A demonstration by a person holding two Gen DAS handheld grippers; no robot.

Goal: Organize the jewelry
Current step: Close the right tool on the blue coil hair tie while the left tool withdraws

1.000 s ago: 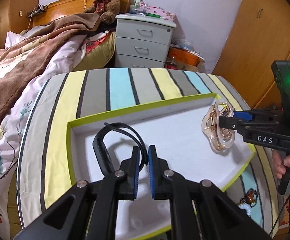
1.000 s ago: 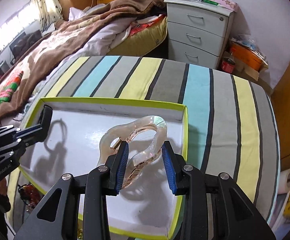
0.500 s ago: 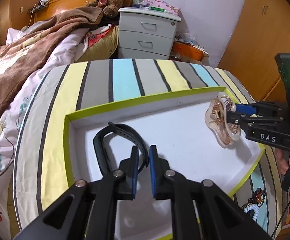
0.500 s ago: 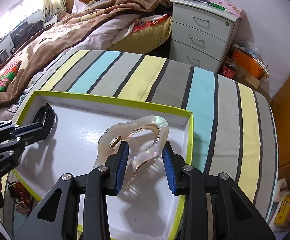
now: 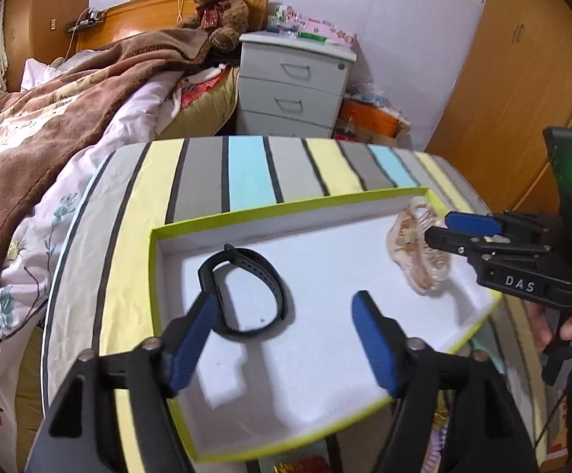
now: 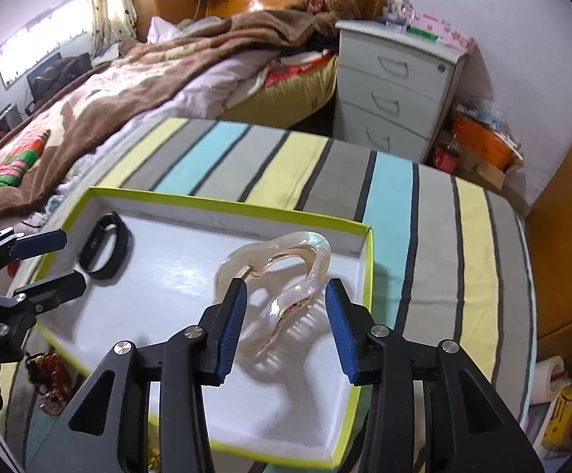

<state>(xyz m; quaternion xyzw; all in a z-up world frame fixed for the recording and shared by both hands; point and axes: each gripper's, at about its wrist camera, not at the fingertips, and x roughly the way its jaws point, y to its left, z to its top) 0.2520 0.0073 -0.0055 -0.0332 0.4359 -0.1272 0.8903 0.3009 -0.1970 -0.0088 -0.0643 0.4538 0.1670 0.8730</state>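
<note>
In the white tray (image 6: 223,213), the clear hair clip (image 6: 286,276) lies between the right gripper (image 6: 286,321)'s opening fingers, apparently untouched. It looks light, stiff, slippery, breakable; best pinched across its smooth body. The left gripper (image 5: 282,339)'s fingers are opening wide behind the soft black wristband (image 5: 246,287).

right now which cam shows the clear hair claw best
The right wrist view: the clear hair claw lies close and central between the right gripper's opening jaws. The left wrist view shows it small at the tray's far corner, partly hidden.
</note>
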